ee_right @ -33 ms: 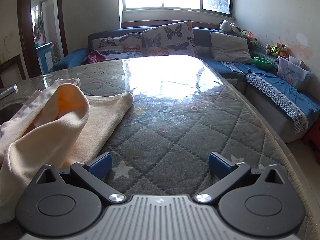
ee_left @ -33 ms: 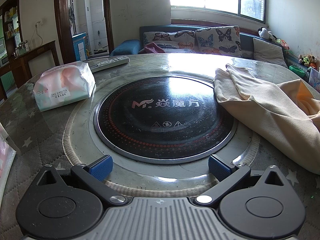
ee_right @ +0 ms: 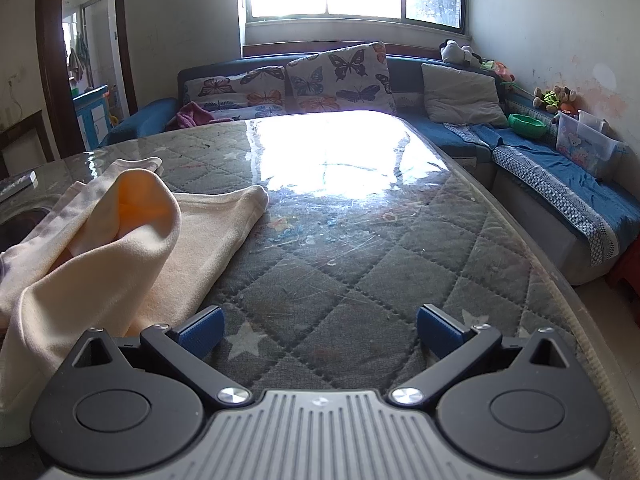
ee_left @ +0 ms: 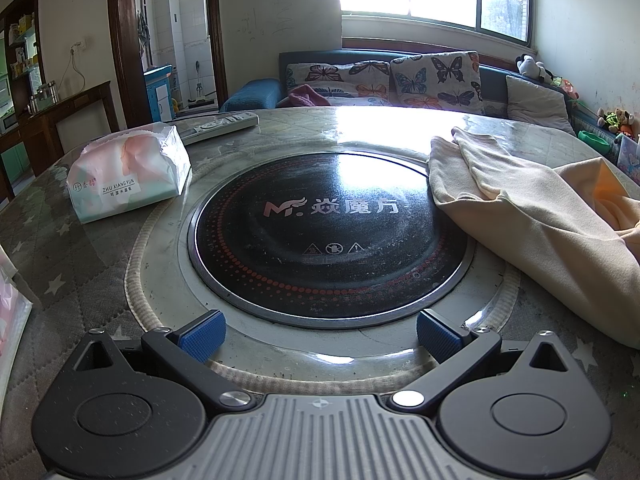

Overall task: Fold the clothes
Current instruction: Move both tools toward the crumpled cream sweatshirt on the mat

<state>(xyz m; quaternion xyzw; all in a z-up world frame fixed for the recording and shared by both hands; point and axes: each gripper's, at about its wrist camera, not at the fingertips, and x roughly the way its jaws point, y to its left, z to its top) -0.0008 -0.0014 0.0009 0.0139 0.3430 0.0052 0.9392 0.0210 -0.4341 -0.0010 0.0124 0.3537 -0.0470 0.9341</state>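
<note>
The left hand-held gripper [ee_left: 318, 334] is held low and level over the near edge of the surface [ee_left: 100, 280], pointed across a round black cooktop [ee_left: 328, 232] set into it. Its blue pads [ee_left: 202, 334] are spread wide apart and nothing is held between them. The right hand-held gripper [ee_right: 318, 332] is held the same way over the quilted, glass-covered surface [ee_right: 360, 260], its pads [ee_right: 438, 332] also wide apart and empty.

No difference is seen from the earlier frames; both hand-held grippers and the cloth are placed as before.

The cream garment [ee_left: 540, 216] is lying crumpled on the surface, between the two hand-held grippers. In the left view it is seen at the right, overlapping the cooktop's rim. In the right view the garment [ee_right: 120, 248] is seen at the left, its near edge just beside the left pad; contact cannot be told.

Only the left view shows a tissue pack [ee_left: 128, 176] and a remote [ee_left: 220, 124] beyond the cooktop. Only the right view shows the surface's far right edge and a blue sofa [ee_right: 560, 168] running along it.
</note>
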